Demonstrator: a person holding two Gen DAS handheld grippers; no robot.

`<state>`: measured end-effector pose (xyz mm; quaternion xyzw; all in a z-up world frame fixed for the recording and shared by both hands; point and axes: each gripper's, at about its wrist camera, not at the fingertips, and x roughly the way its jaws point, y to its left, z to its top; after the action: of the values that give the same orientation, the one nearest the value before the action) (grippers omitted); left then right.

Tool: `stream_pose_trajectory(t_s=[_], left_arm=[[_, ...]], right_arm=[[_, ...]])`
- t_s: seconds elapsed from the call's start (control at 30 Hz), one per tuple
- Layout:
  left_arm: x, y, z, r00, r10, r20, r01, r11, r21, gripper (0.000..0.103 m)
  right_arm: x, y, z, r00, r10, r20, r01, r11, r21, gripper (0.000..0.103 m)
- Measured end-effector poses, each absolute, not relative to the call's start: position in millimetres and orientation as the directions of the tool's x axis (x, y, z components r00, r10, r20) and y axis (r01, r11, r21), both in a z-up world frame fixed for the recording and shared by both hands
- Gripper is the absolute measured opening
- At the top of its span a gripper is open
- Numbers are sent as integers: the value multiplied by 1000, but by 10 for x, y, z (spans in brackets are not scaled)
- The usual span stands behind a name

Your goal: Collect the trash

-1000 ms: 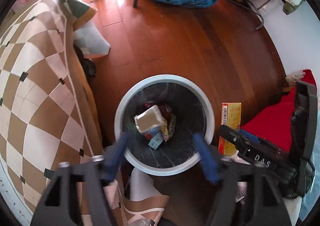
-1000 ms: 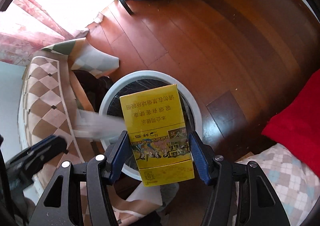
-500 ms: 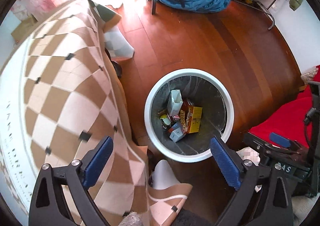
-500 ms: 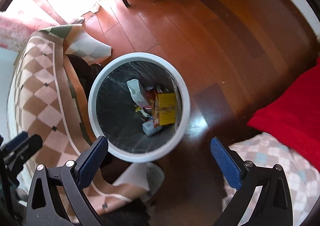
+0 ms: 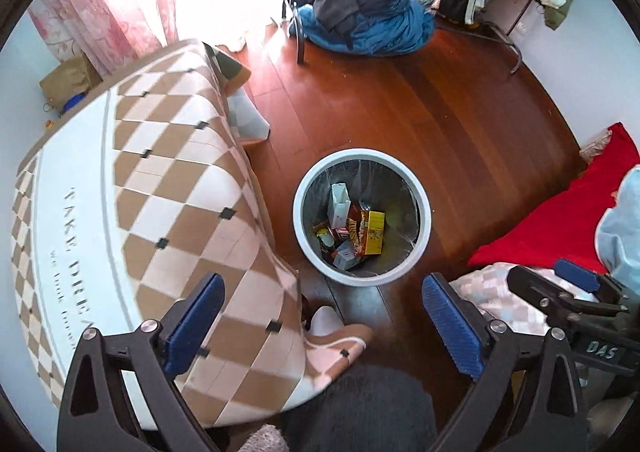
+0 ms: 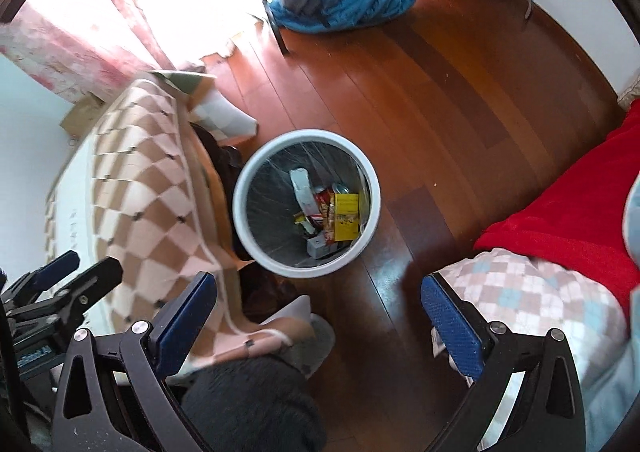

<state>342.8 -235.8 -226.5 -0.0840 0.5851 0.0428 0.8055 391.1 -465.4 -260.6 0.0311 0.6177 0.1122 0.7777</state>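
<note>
Both claws, left claw (image 5: 320, 320) and right claw (image 6: 318, 316), gape wide, empty. Bin (image 5: 425, 208) ahead holds yellow box (image 5: 374, 227). Next: scan tabletop (image 5: 72, 188) left of claws for trash.

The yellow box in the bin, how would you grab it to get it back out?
Come straight down from above, since the bin wall blocks every side. The yellow box leans on other trash with its upper end highest. I would close a tool across that end's thin edges, probably the right tool, which is open.

Overexposed window glare, fisheye-warped edges
</note>
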Motion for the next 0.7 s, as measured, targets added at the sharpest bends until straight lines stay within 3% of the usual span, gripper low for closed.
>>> stream_pose_trajectory(t_s=[0.7], left_arm=[[2484,-2153,-894,455,-191,-870,-70,966,-249,101]], right_arm=[[2997,-4596,-990,259,458,-850,-270,880,392,103]])
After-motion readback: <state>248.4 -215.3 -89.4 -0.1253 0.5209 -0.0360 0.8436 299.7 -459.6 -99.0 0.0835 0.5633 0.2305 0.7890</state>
